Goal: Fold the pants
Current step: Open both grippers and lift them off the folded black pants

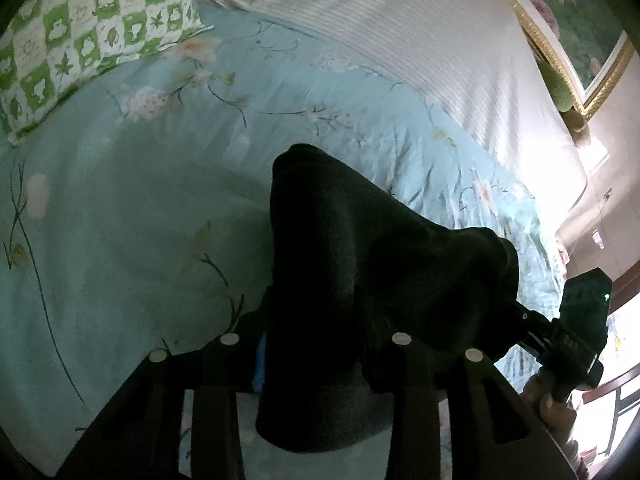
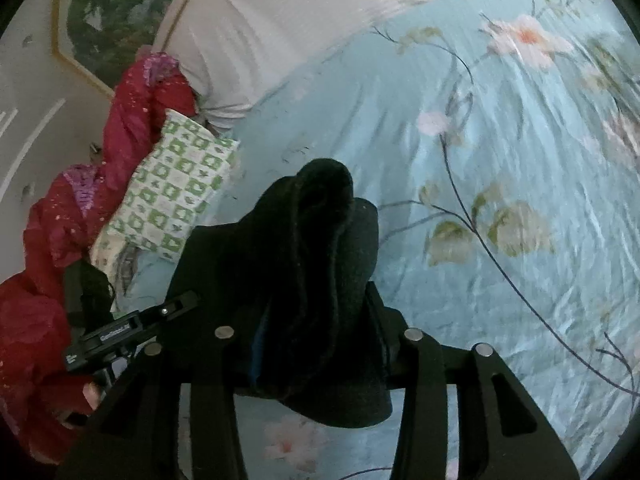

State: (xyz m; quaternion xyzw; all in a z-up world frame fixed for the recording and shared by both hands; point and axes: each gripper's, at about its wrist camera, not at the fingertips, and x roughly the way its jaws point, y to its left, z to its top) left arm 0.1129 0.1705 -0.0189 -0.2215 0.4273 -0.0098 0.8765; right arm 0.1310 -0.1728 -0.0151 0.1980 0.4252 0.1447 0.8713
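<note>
Above the bed (image 1: 120,208) with its blue floral cover, both grippers, left (image 1: 316,344) and right (image 2: 320,340), have jaws clamped on the dark pants (image 1: 344,264), lifted bunched between them.

Black pants (image 1: 352,280); pale blue floral bedspread (image 1: 120,208); green-and-white checked pillow (image 1: 80,24); red quilt (image 2: 52,240).

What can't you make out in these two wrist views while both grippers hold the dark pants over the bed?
- Left gripper fingertips: left wrist view, buried in the pants.
- Right gripper fingertips: right wrist view, also wrapped in pants fabric.
- Which part of the pants is gripped: too dark and bunched in both views.
- Bedspread pattern: smeared by motion blur.
- Green checked pillow: cut off by the fisheye edge.
</note>
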